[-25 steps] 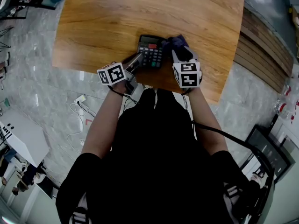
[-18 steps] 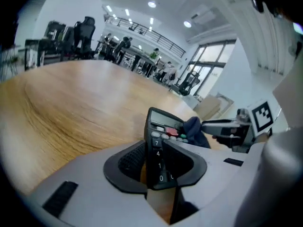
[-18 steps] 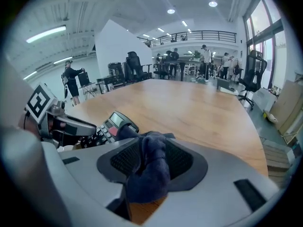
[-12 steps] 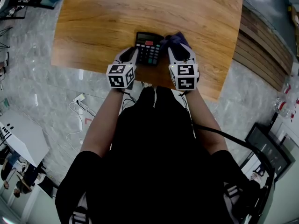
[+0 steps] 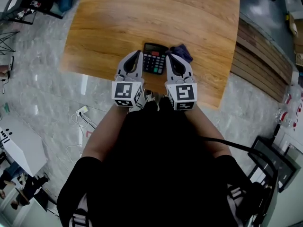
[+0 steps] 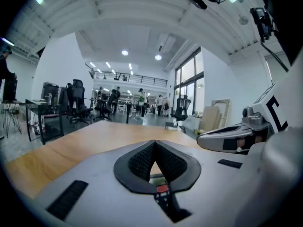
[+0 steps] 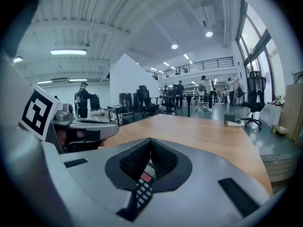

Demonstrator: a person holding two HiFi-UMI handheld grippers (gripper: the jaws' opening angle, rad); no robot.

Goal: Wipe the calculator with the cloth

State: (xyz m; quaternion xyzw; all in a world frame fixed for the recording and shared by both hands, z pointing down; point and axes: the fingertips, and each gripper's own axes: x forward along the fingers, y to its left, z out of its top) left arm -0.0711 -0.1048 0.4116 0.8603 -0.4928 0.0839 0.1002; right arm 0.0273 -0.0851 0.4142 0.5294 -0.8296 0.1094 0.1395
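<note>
The calculator [image 5: 155, 58] lies flat on the wooden counter [image 5: 142, 18], close to its near edge, and the dark cloth [image 5: 181, 52] lies crumpled just beside it on the right. The left tongs [image 5: 137, 56] and the right tongs [image 5: 169, 58] hang side by side over that near edge, with the calculator showing between them in the head view. Each has just closed its jaws: the 2 pads meet at the tips, with nothing between them. Neither touches the calculator or the cloth. Beyond the calculator a broad stretch of wood runs to the far edge. The right edge is nearer to the cloth than the left edge is to the calculator.
</note>
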